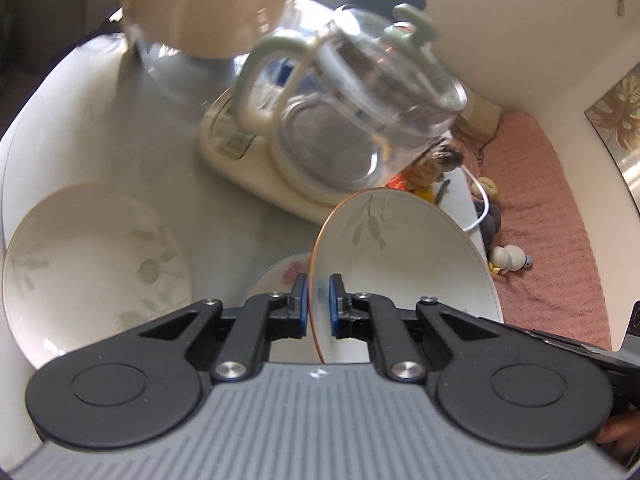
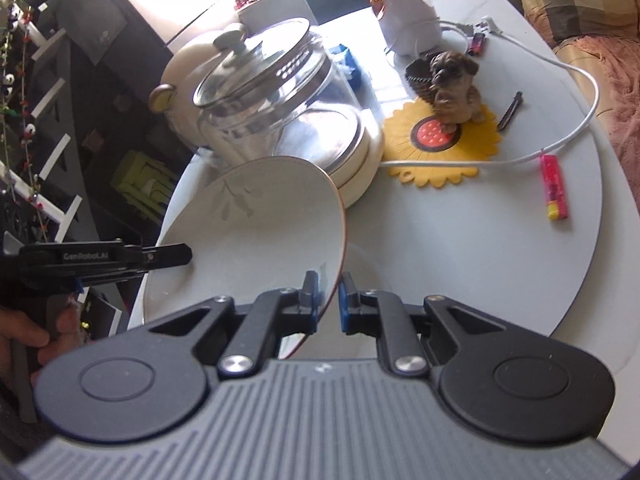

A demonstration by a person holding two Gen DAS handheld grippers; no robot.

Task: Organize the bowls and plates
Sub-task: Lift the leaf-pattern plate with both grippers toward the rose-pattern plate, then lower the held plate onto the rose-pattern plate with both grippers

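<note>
Plates on a pale round worktop (image 1: pixel 120 128), seen from two hand-held tools; at far left a leaf-patterned plate (image 1: pixel 92 268) lies flat; just right of it a smaller plate with a pink flower (image 1: pixel 280 276) lies flat too, partly hidden under a raised one; right again, the left tool (image 1: pixel 319 306) is clamped on the near rim of a tilted leaf plate (image 1: pixel 400 256), held up off the worktop in front of a glass kettle (image 1: pixel 360 120) on its cream base. From the other side, the right tool (image 2: pixel 328 300) straddles the opposite rim of the same plate; its blue pads (image 2: pixel 344 300) seem slightly gapped, so whether it truly grips is uncertain; beyond lie a yellow mat (image 2: pixel 440 152), a dog figurine (image 2: pixel 454 84), a white cable (image 2: pixel 560 140) and a red lighter (image 2: pixel 554 188). To stack well, judge one firm grip enough; level the plate, keep it clear of the kettle, centre it over a flat plate, lower until rims meet, then let go.
</note>
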